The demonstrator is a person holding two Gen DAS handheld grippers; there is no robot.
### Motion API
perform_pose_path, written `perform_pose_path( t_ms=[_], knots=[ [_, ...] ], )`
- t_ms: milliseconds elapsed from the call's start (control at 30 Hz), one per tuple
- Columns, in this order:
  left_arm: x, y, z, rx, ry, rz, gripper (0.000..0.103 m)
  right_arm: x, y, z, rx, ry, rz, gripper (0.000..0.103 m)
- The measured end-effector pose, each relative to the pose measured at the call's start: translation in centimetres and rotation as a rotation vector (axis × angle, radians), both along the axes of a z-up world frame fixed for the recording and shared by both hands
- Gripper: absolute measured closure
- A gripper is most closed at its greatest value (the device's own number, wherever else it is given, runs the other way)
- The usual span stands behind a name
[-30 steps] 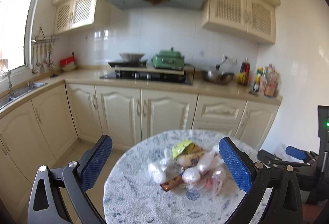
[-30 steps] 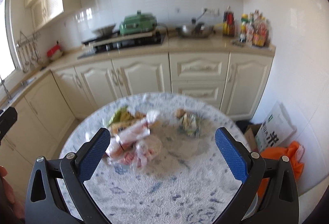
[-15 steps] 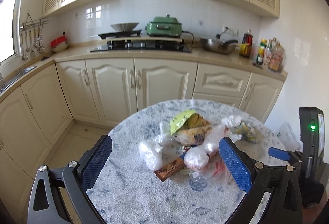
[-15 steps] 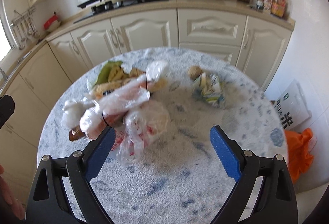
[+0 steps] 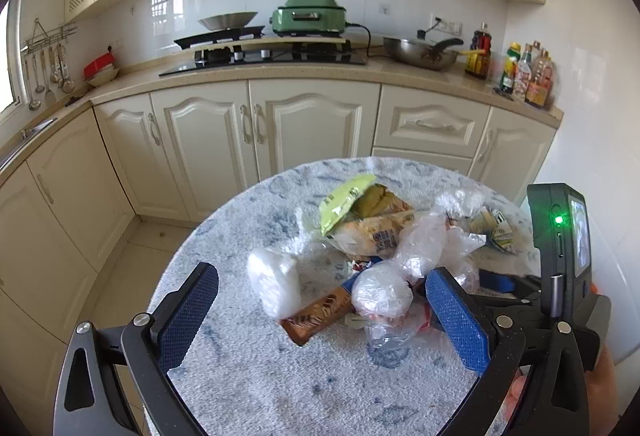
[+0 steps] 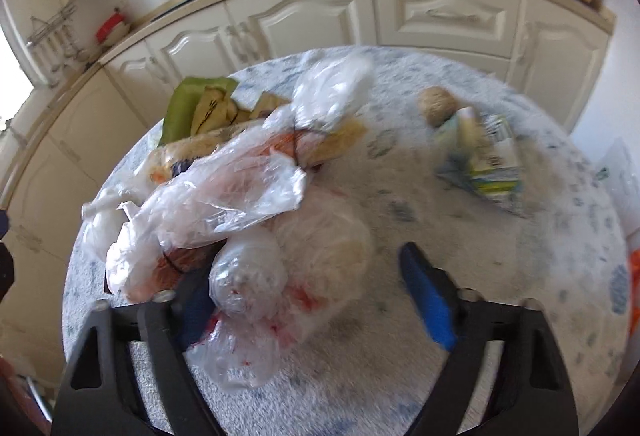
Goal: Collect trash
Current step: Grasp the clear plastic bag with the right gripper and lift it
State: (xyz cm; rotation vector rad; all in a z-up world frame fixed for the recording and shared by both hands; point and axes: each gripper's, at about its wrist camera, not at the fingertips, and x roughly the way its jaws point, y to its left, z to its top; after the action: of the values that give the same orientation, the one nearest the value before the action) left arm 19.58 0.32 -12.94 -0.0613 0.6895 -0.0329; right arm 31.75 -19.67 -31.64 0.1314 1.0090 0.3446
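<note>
Several bits of trash lie heaped on the round speckled table (image 5: 256, 388): crumpled clear plastic bags (image 6: 224, 196), a green packet (image 5: 346, 202) and a brown snack wrapper (image 5: 320, 314) whose long axis runs from near-left to far-right. Right gripper (image 6: 304, 288) is closing its jaws around a knotted bag (image 6: 248, 276), pads not yet pressing. Left gripper (image 5: 320, 316) hangs spread wide over the wrapper
</note>
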Motion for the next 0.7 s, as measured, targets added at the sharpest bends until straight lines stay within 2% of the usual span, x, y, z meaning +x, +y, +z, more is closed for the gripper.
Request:
perform_pose_path(
  t_ms=[200,467,600,700],
  knots=[
    [1.1,-1.4,-0.8,0.018,0.031,-0.037,0.001,-1.4,-0.8,0.4,-0.005,-0.021,0.015,0.046],
    [2.9,-3.9,-2.3,0.057,0.077,-0.112,0.001,-3.4,-5.2,1.2,-0.051,-0.03,-0.057,0.046],
    [4.1,-5.6,-3.1,0.114,0.093,-0.156,0.001,-3.9,-7.4,1.2,-0.074,-0.024,-0.099,0.046],
    [4.9,-7.2,-3.6,0.203,0.084,-0.191,0.001,-4.3,-8.5,1.3,-0.079,-0.025,-0.118,0.046]
  ],
)
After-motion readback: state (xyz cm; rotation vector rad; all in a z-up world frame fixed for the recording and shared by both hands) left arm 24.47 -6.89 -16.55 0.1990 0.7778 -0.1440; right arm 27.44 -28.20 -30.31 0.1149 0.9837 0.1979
